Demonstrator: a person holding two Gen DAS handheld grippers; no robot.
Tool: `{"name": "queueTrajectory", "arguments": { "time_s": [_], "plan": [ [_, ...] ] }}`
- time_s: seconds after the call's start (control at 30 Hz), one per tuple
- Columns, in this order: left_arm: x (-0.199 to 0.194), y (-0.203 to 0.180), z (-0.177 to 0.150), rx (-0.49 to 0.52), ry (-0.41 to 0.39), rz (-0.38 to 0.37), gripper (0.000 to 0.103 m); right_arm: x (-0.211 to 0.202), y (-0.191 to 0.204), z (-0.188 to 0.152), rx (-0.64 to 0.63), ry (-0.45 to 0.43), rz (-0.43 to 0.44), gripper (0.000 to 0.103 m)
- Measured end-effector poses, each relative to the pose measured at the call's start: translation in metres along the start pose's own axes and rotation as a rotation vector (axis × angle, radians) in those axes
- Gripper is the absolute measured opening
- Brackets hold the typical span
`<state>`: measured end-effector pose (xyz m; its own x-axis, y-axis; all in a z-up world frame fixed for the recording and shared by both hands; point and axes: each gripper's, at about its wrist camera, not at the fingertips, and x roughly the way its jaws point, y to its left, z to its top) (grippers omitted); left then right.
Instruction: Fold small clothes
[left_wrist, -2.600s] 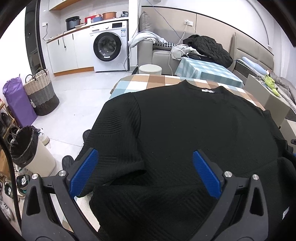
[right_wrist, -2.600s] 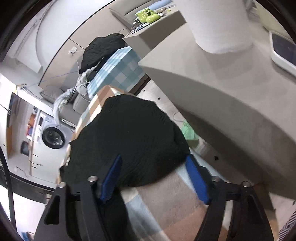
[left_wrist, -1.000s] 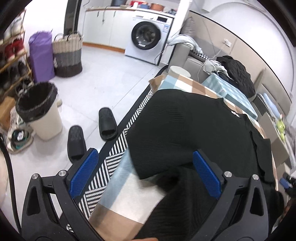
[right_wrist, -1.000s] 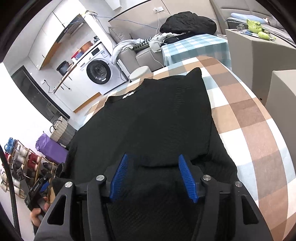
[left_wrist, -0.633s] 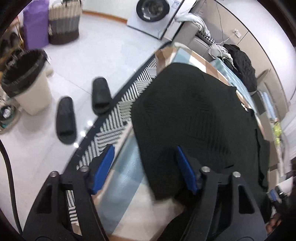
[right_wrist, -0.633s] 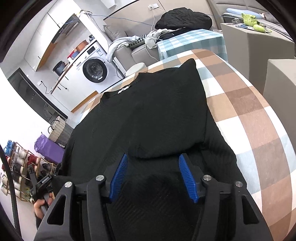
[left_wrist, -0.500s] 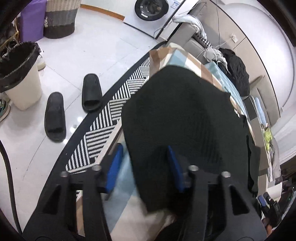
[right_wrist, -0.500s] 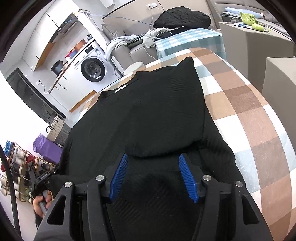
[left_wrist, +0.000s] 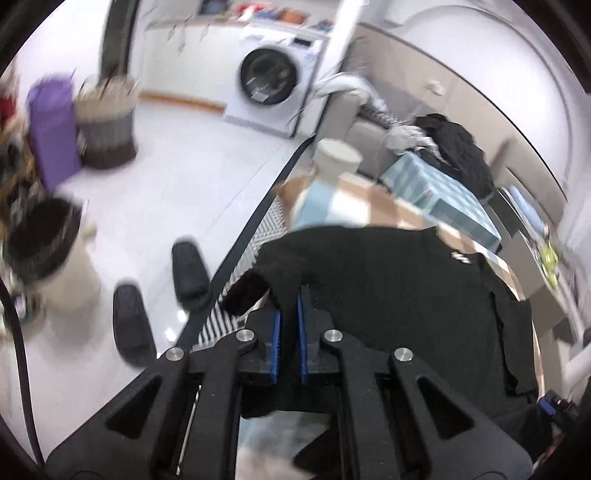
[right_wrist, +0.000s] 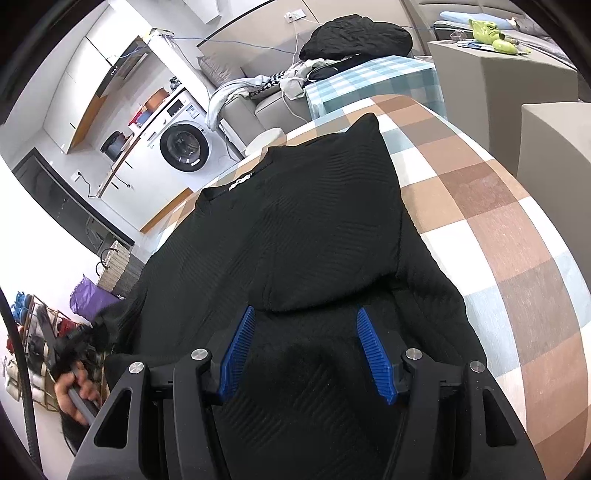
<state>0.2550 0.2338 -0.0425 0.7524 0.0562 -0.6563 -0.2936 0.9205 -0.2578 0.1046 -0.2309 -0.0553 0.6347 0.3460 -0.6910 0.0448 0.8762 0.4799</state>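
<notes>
the left tool (left_wrist: 288, 314) has its blue pads pressed together on a bunch of black knit, pinching the left sleeve (left_wrist: 273, 273) of a black sweater (left_wrist: 388, 295) near its cuff. the cloth rises in a small peak out of the pads, so the sleeve looks lifted off the surface, most likely to be carried inward across the body of the garment. this view is blurred, which fits a tool in motion, though the direction cannot be read.

the right tool (right_wrist: 308, 347) is spread wide, its blue pads apart and gripping nothing. it hovers low over the near part of the sweater (right_wrist: 303, 240), just before the edge of the right sleeve (right_wrist: 332, 258), which already lies folded in over the chest. it may be steadying that fold or waiting its turn; whether it touches the cloth cannot be told.

the sweater lies flat with its collar and white label at the far end, on a surface covered by a checked cloth (right_wrist: 498, 206) in brown, white and pale blue. it fills most of the near and middle part, with bare cloth to the right.

beyond the surface, at far left, stand a washing machine (right_wrist: 184, 147) and a woven basket (left_wrist: 107, 125). on the floor to the left lie two black slippers (left_wrist: 188, 269) and a lined bin (left_wrist: 44, 236). a dark pile of clothes (right_wrist: 358, 37) sits on a far sofa.
</notes>
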Motion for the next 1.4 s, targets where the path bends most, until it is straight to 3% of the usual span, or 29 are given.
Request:
{"name": "queueTrajectory", "arguments": {
  "time_s": [0.17,0.27,0.3,0.33,0.4,0.57,0.67,0.8,0.97,1.1,1.27,1.4],
  "plan": [
    [-0.008,-0.095,0.027,0.156,-0.034,-0.12,0.005,-0.004,0.001,0.001,-0.01,-0.002,0.008,0.059],
    [-0.001,-0.161,0.015,0.259,0.042,-0.302,0.011,-0.006,0.0,0.002,-0.011,-0.006,0.01,0.059],
    [0.002,-0.177,0.007,0.288,0.071,-0.33,0.028,-0.006,-0.001,0.002,-0.01,-0.006,0.01,0.059],
    [0.003,-0.191,-0.002,0.32,0.093,-0.309,0.051,-0.006,-0.002,0.002,-0.009,-0.004,0.007,0.059],
    [-0.002,-0.2,-0.016,0.356,0.065,-0.277,0.061,-0.006,-0.003,0.003,-0.002,0.0,-0.001,0.059],
    [-0.015,-0.166,-0.032,0.304,0.067,-0.229,0.066,-0.008,-0.004,0.001,-0.007,-0.007,0.005,0.059],
    [-0.019,-0.125,-0.035,0.217,0.074,-0.177,0.066,-0.006,-0.005,0.0,-0.005,-0.001,0.01,0.059],
    [-0.033,-0.078,-0.05,0.172,0.055,-0.124,0.066,-0.008,-0.004,0.0,-0.019,0.002,0.011,0.059],
    [-0.062,-0.052,-0.068,0.204,0.025,-0.044,0.068,-0.029,-0.007,-0.003,-0.065,-0.014,0.006,0.062],
    [-0.088,-0.035,-0.088,0.218,0.029,-0.022,0.076,-0.057,-0.021,-0.017,-0.105,-0.034,-0.028,0.066],
    [-0.109,-0.009,-0.122,0.212,0.065,0.015,0.078,-0.082,-0.054,-0.043,-0.098,-0.011,-0.093,0.067],
    [-0.116,0.015,-0.152,0.194,0.128,0.049,0.078,-0.091,-0.074,-0.066,-0.096,0.025,-0.066,0.067]
  ]
}}
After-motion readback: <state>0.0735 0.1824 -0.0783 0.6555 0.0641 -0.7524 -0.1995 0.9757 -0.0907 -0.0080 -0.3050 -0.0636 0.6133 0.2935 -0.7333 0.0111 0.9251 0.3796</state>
